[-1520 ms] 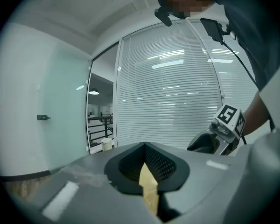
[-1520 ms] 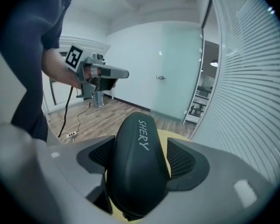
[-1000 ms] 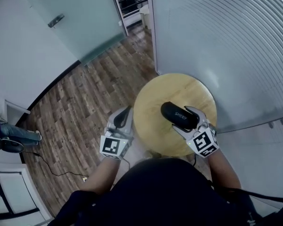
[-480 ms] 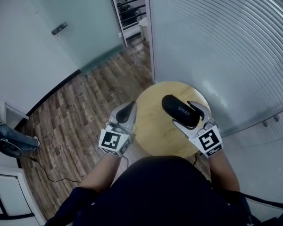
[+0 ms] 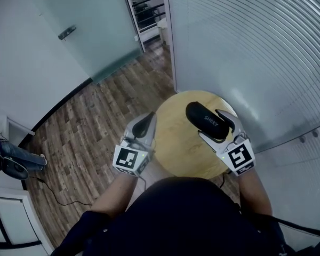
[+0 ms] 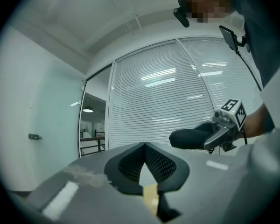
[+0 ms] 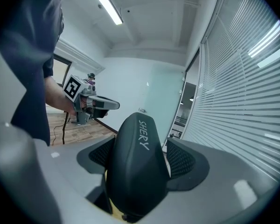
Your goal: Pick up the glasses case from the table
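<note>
A black glasses case [image 5: 207, 120] marked SHERY is clamped between the jaws of my right gripper [image 5: 210, 125], held in the air over the right part of the round wooden table [image 5: 176, 143]. In the right gripper view the case [image 7: 137, 167] fills the gap between both ribbed pads. My left gripper [image 5: 144, 122] hangs shut and empty over the table's left edge. Its own view shows the left gripper [image 6: 143, 146] with pads meeting, and the case [image 6: 191, 137] carried by the right gripper beyond it.
A glass wall with white blinds [image 5: 256, 52] curves close behind and to the right of the table. A frosted glass door [image 5: 85, 25] stands at the back left. On the wooden floor [image 5: 96, 105] lies a cable, and a person's legs [image 5: 5, 161] show at the left edge.
The right gripper has carried the case a little up and away from me over the table. The left gripper has stayed shut at the table's left edge.
</note>
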Available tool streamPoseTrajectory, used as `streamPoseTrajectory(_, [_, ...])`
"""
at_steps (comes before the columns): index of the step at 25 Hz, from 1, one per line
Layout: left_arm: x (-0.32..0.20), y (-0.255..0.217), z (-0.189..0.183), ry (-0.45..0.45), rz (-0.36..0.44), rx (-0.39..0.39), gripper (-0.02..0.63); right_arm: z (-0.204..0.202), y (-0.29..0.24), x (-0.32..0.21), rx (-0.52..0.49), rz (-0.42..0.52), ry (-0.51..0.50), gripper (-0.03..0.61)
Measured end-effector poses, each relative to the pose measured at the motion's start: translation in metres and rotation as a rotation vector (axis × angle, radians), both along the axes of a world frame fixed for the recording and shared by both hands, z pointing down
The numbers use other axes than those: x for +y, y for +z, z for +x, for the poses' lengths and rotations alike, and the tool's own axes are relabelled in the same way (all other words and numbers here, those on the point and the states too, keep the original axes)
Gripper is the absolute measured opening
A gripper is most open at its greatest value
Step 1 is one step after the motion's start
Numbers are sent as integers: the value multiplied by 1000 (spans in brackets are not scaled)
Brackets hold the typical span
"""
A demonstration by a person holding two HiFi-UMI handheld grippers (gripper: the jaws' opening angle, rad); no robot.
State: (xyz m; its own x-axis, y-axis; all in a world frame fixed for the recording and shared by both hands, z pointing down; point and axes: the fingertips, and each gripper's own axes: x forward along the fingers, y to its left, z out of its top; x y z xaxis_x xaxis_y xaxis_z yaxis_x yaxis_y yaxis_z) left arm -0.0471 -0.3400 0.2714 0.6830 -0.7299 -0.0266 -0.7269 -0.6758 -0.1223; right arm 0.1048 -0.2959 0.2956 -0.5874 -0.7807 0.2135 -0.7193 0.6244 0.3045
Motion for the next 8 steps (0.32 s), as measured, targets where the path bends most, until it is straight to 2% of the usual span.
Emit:
streamPoseTrajectory(4, [-4, 6, 4, 25, 4, 5, 3, 1, 7, -7, -12, 1, 7, 357])
streamPoseTrajectory(8, [-18, 11, 13, 7, -14, -1, 3, 12, 15, -21, -4, -3, 7, 357])
